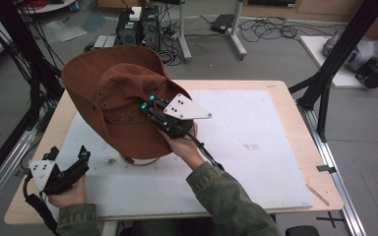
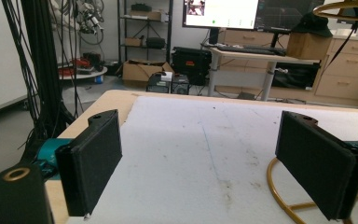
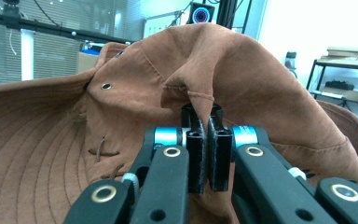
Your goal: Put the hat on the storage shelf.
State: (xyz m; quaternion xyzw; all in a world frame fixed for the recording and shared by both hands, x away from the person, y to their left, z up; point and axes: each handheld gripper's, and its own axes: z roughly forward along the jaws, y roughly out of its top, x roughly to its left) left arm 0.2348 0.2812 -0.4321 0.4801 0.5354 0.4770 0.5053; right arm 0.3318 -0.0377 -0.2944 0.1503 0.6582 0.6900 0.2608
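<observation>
Black jaws of the right gripper (image 3: 204, 140) sit closest in the right gripper view, pressed together on a fold of the brown hat (image 3: 242, 88); fabric pinched between the pads, nothing else in the grip. Hat crown bunches up above the jaws, brim (image 3: 28, 135) spreads to the left with ringed stitching, one metal eyelet (image 3: 106, 86) on the crown, a thin cord hanging on the inner side.

High view: right gripper (image 1: 146, 102) is lifted above the table (image 1: 280, 88), hat (image 1: 113, 98) hangs from it, tilted, over the table's far left part. Lower brim edge is near the white mat (image 1: 256, 147); touching or not, cannot tell. A thin loop (image 1: 138, 161) shows under the brim edge. Right hand (image 1: 184, 145) wraps the gripper body, green sleeve (image 1: 226, 196) comes in from the bottom.

Left gripper (image 1: 69, 155) rests at the near left corner of the table, well apart from the hat, held by the left hand (image 1: 69, 194). Left gripper view: its jaws stand wide open, nothing between them, bare mat (image 2: 205, 154) ahead. A gold ring (image 2: 279, 200) lies on the mat beside the right-hand jaw in that view.

Floor beyond the table: cables and boxes (image 1: 138, 24), black frame posts either side.
</observation>
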